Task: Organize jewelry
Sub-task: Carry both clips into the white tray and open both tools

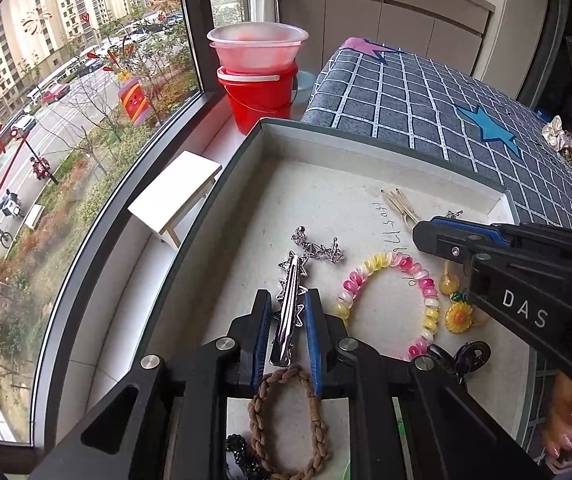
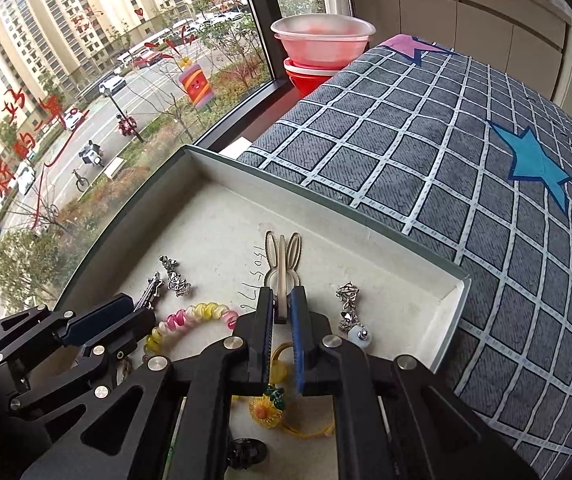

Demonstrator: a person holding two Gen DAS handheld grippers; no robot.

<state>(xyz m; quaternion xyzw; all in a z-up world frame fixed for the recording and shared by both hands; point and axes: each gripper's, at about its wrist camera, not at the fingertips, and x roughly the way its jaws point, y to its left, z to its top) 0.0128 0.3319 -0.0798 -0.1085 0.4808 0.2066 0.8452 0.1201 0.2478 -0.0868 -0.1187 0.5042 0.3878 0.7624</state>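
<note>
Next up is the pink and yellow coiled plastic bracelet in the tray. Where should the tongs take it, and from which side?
Take the pink and yellow coiled plastic bracelet from above, at its far arc, one finger inside the ring and one outside. It lies flat on the grey cardboard tray, so only a section of the coil offers a grip, and that arc is apart from the yellow sunflower charm.

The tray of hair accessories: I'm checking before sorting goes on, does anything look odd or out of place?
Nothing is damaged or spilled. The pieces lie loose inside the tray. One oddity: handwritten digits are scrawled on the tray's floor beside the bunny-ear clip, which the right gripper holds.
</note>
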